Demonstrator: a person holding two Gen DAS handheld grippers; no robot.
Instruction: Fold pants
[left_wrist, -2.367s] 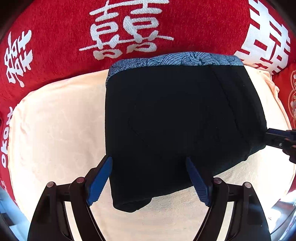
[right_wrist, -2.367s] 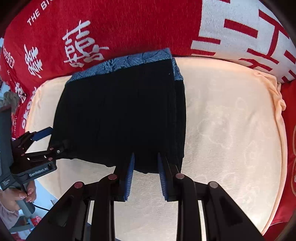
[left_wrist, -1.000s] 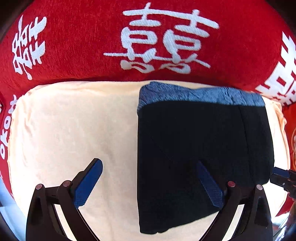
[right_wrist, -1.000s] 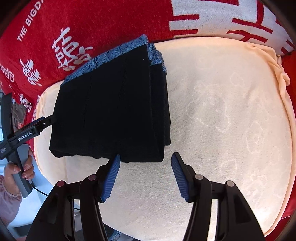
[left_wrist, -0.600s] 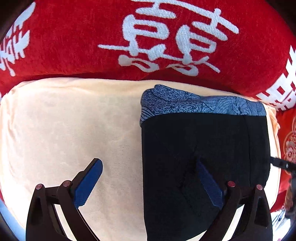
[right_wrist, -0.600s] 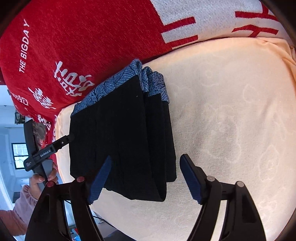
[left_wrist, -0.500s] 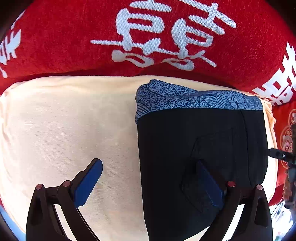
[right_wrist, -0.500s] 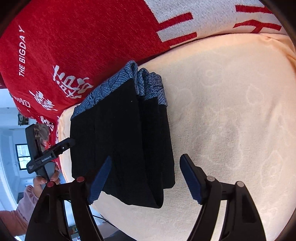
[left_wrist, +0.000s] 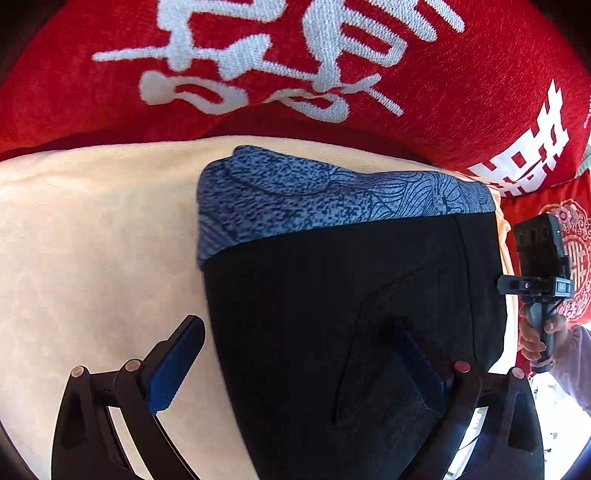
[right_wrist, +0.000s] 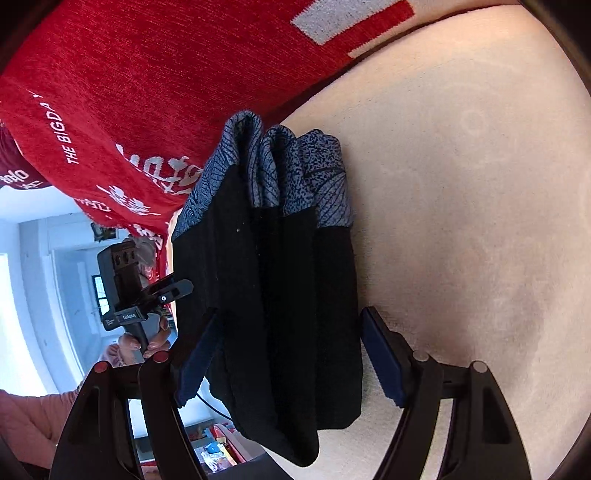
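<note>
Cream, faintly patterned cushion (left_wrist: 92, 229) carries the load; its surface also fills the right side of the right wrist view (right_wrist: 461, 221). Folded black pants (left_wrist: 351, 314) with a blue patterned waistband lie directly on it, in several stacked layers (right_wrist: 288, 288). Red fabric with white characters (left_wrist: 295, 66) borders the cushion's far edge.

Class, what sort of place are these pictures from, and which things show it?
Probably a home: folded black pants lie on a cream cushion against a red throw, likely a sofa.
</note>
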